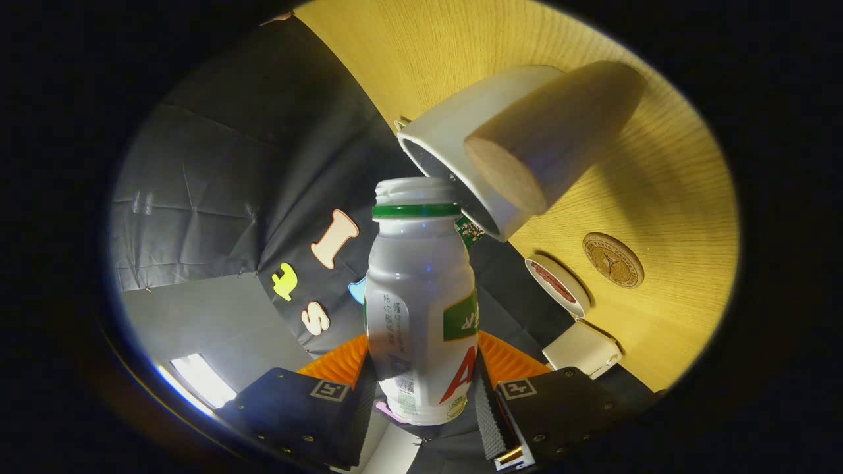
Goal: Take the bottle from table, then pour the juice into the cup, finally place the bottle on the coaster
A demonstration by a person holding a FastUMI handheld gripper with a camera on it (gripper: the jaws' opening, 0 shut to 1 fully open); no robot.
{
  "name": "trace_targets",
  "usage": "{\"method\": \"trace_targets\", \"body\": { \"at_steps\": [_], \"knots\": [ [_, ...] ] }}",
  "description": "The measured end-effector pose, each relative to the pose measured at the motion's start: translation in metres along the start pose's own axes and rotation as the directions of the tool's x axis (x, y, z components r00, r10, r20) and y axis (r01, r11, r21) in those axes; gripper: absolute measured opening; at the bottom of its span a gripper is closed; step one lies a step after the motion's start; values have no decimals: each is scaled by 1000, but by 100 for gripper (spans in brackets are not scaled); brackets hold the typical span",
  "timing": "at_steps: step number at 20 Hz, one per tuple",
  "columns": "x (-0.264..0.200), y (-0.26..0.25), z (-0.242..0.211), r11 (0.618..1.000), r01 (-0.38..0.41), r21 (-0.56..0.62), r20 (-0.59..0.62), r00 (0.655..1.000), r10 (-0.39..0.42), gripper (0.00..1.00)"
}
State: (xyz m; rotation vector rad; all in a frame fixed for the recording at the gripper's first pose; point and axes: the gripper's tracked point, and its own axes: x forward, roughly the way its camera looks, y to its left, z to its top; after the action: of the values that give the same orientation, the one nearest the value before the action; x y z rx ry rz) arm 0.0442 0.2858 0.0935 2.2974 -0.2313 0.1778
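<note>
Claw [421,401] clamped on the uncapped bottle [421,309], one finger against each side. The bottle's mouth sits at the rim of the tilted-looking cup [474,145], just beyond the fingers. Coaster [613,260] lies on the counter [658,164] to the right. Risk: a mouth short of the rim would spill juice on the counter.

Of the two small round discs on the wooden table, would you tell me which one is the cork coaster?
The brown cork coaster, lying farther from the bottle; the other, the white-rimmed disc, has a red centre.
</note>
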Motion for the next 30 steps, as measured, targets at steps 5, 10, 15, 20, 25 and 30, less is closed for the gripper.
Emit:
{"method": "trace_targets", "body": {
  "at_steps": [5,10,15,20,25,30],
  "knots": [
    [0,2,-1,1000,-10,3,7,1000,9,67],
    [1,1,-3,1000,-15,-26,4,1000,15,67],
    [4,-37,-7,908,50,-416,-12,998,-61,67],
    [0,-46,-16,711,4,-704,-22,999,-28,67],
    [8,-70,-33,371,-30,-928,-65,995,-82,67],
    [21,-100,-34,-65,-74,-995,-61,983,-175,67]
  ]
}}
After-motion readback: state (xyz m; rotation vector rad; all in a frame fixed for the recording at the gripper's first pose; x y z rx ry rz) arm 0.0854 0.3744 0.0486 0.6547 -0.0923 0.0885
